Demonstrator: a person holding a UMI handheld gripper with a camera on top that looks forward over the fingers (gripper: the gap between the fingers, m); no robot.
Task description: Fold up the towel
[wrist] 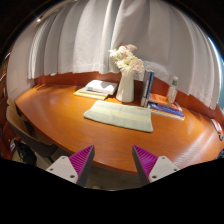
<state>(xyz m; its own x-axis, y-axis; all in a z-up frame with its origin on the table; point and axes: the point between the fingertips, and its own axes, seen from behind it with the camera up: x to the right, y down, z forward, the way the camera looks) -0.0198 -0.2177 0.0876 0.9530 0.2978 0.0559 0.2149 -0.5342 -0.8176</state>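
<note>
Gripper view: gripper (113, 163) fingers apart, empty; flat rectangular towel (119, 115) on glossy wooden table (55, 110).

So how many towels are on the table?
2: a pale green towel lying flat beyond the open tool, and a folded towel left of the flower vase.

The gripper (113, 163) is held up level, with nothing between its two fingers, which stand well apart; the left pad (82, 159) and the right pad (145, 159) face each other across an open gap
</note>
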